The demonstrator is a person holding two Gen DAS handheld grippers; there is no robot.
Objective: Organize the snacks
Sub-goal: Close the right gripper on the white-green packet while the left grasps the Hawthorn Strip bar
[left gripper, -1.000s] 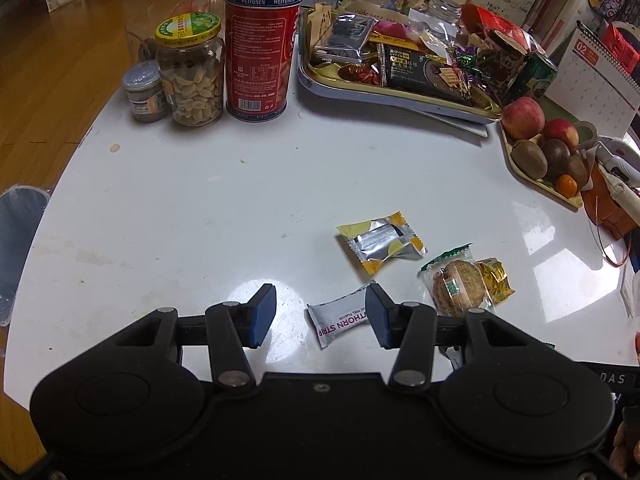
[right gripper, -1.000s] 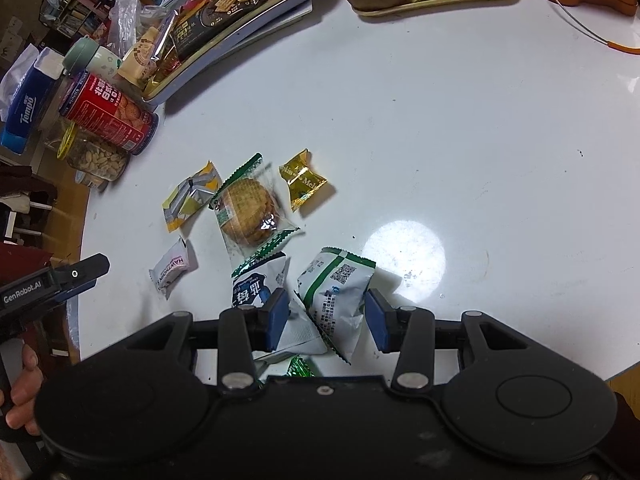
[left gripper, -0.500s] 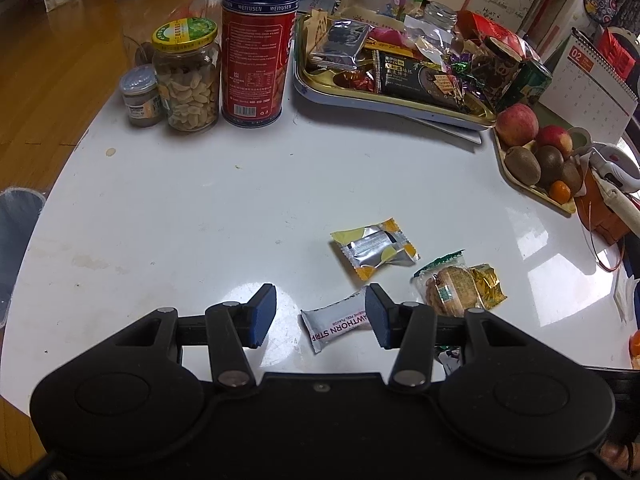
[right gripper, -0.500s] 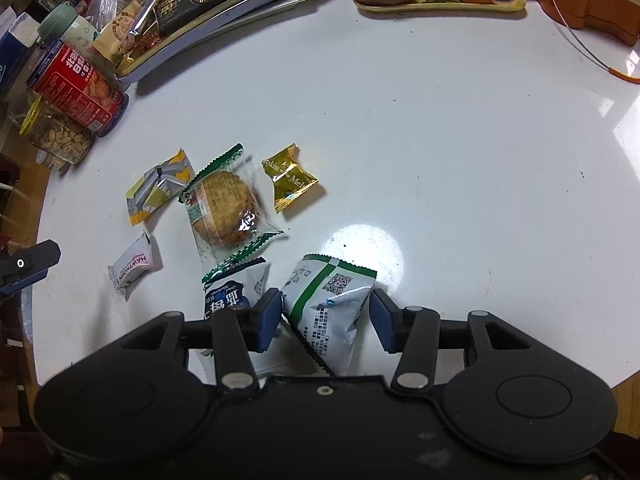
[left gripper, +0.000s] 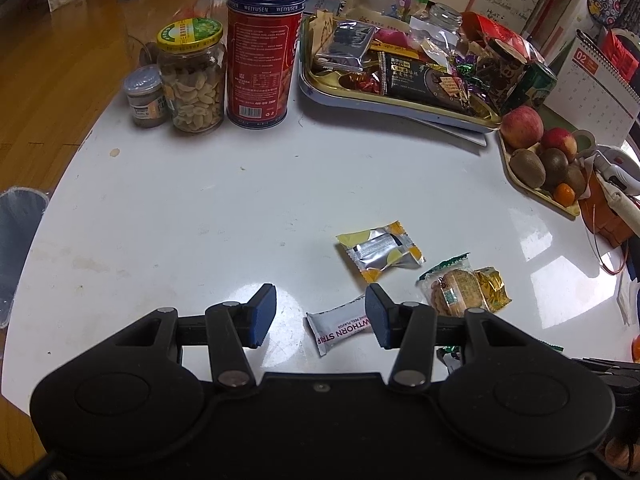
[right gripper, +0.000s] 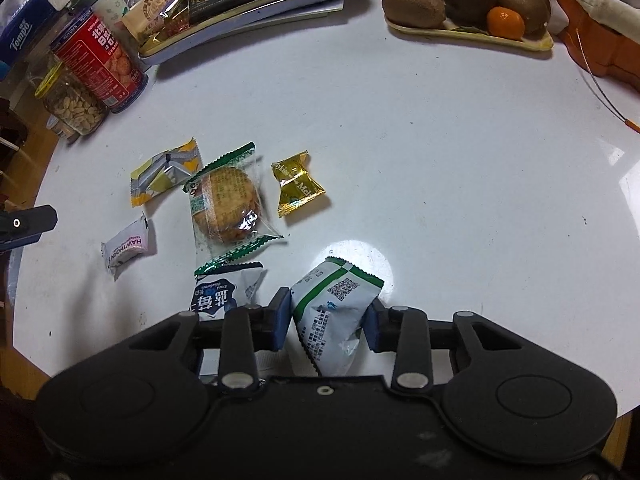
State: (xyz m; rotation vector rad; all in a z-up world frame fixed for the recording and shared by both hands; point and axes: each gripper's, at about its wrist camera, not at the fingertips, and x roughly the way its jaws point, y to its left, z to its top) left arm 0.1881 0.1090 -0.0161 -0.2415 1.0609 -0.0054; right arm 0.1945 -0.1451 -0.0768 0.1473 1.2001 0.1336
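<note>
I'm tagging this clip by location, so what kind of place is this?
Most likely a lived-in home, at a dining or living-room table. A white round table carries a snack tray, a fruit plate and a peanut jar, with a desk calendar beside them and wooden flooring.

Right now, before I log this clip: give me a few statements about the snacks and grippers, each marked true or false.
1. The right gripper has closed in on the green-and-white packet. True.
2. The left gripper grips the hawthorn strip. False: it is open, the strip lying below it.
3. The round biscuit pack lies on the snack tray. False: it lies on the white table.
4. The gold candy lies beside the biscuit pack. True.
</note>
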